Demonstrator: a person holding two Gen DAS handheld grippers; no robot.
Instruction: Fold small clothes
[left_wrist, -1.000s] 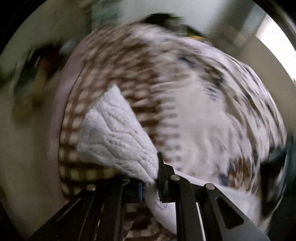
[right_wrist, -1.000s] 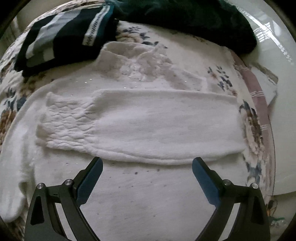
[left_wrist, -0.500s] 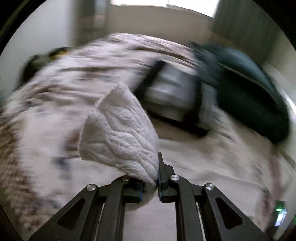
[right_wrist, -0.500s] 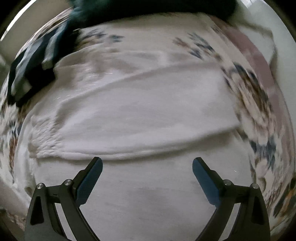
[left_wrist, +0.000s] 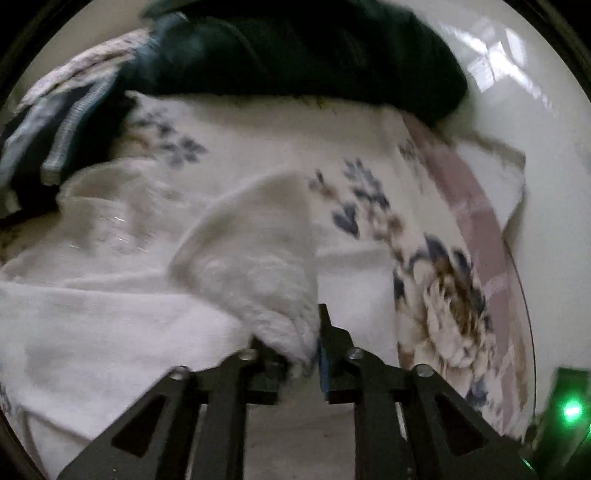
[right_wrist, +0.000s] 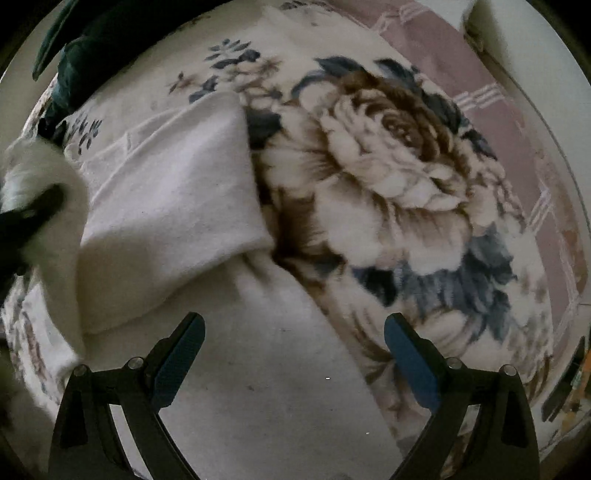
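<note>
A white knit sweater (left_wrist: 92, 317) lies spread on a floral blanket (left_wrist: 443, 295). My left gripper (left_wrist: 306, 358) is shut on the sweater's cable-knit sleeve cuff (left_wrist: 258, 266) and holds it raised over the sweater's body. In the right wrist view the sweater (right_wrist: 258, 387) lies with one sleeve (right_wrist: 173, 206) folded across it. My right gripper (right_wrist: 293, 343) is open and empty just above the sweater's body near its right edge. The left gripper with the cuff (right_wrist: 33, 177) shows blurred at the left edge of that view.
A dark green garment (left_wrist: 314, 51) lies at the far side of the blanket, and a folded dark blue striped garment (left_wrist: 55, 122) at the far left. The blanket's pink border (left_wrist: 476, 221) runs along its right edge. The large flower print (right_wrist: 399, 155) lies right of the sweater.
My left gripper has swung round with the cuff and carried it over the sweater's body. My right gripper has moved right toward the sweater's edge, still open.
</note>
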